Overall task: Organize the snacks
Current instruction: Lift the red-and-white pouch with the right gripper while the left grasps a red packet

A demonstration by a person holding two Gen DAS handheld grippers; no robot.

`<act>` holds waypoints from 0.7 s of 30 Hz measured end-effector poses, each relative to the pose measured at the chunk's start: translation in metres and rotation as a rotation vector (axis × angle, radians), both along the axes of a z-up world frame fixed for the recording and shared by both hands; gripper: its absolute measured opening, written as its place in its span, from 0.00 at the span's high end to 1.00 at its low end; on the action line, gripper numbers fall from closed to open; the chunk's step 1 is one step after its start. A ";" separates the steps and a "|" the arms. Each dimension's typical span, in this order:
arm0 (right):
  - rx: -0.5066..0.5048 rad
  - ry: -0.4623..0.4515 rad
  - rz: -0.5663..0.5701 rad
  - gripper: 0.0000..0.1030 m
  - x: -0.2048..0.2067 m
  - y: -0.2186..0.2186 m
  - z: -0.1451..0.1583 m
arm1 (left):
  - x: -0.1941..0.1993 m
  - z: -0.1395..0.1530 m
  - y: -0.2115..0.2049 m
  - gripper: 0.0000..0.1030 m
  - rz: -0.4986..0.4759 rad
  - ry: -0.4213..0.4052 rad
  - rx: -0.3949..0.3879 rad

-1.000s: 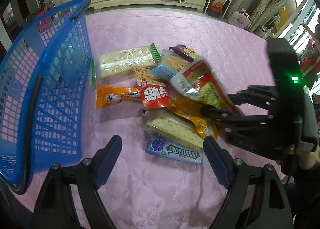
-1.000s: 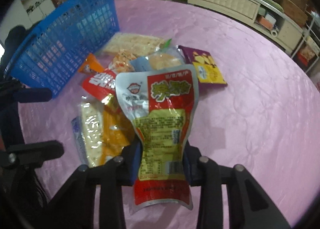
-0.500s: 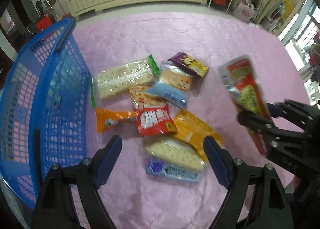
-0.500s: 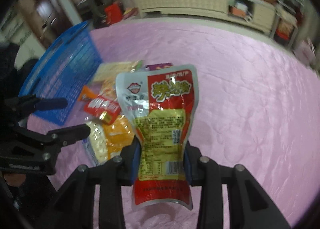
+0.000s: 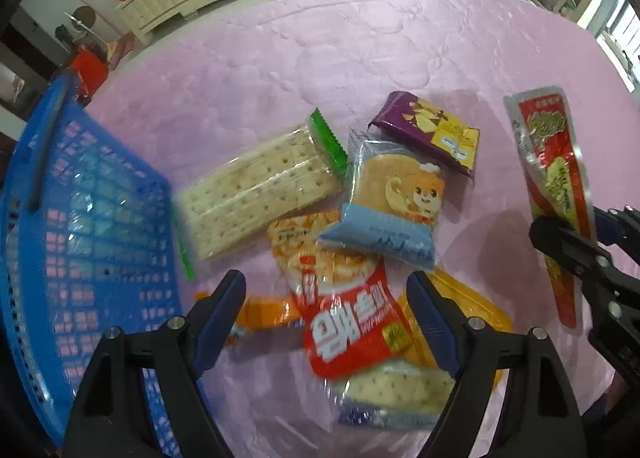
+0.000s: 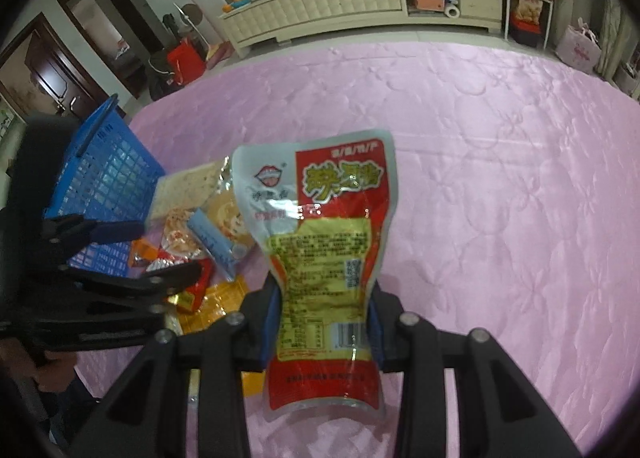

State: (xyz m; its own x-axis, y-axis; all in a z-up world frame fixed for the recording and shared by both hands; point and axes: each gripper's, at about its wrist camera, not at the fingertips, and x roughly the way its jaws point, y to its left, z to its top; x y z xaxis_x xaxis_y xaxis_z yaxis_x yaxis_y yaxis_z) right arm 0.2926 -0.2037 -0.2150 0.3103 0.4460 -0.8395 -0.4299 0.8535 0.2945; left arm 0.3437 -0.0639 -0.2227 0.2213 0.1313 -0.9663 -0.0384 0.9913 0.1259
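Basket (image 5: 92,225) blue, tilted, left of snack pile (image 5: 320,238) – contents unclear

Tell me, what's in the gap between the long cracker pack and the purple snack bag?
In the left wrist view, the blue-bottomed bun packet lies between the long cracker pack and the purple snack bag, overlapping both edges.

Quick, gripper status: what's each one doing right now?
Left gripper: open, holding nothing, above the snack pile.
Right gripper: closed on the red and silver snack pouch, lifted off the table.
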 end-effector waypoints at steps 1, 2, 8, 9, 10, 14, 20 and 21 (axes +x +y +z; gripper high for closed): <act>0.007 0.004 -0.001 0.60 0.001 0.001 -0.001 | 0.004 -0.004 0.000 0.23 -0.007 0.011 0.005; 0.010 0.008 0.000 0.60 0.001 0.002 -0.002 | 0.007 -0.008 -0.001 0.25 -0.017 0.025 0.012; 0.009 0.022 0.015 0.60 0.001 -0.003 -0.006 | 0.016 -0.019 0.008 0.58 0.026 0.057 -0.047; 0.008 0.024 0.015 0.60 0.001 -0.003 -0.007 | 0.015 -0.020 0.008 0.60 0.032 0.055 -0.047; 0.005 0.026 0.013 0.60 0.000 -0.005 -0.007 | 0.015 -0.020 0.008 0.61 0.031 0.053 -0.037; -0.003 0.033 0.016 0.60 0.003 -0.001 -0.009 | 0.002 -0.011 0.001 0.67 0.020 0.029 -0.032; -0.035 0.042 0.035 0.60 -0.010 0.010 -0.013 | -0.028 0.002 -0.003 0.79 0.001 -0.017 -0.039; -0.037 0.047 0.036 0.60 -0.012 0.012 -0.013 | -0.032 0.004 -0.003 0.85 -0.001 -0.023 -0.038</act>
State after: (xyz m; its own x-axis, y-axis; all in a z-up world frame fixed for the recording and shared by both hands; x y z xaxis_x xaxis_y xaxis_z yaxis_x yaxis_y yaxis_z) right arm 0.2802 -0.1921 -0.2281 0.2542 0.4241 -0.8692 -0.4467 0.8486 0.2834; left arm 0.3117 -0.0665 -0.2191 0.2439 0.0945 -0.9652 -0.0402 0.9954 0.0873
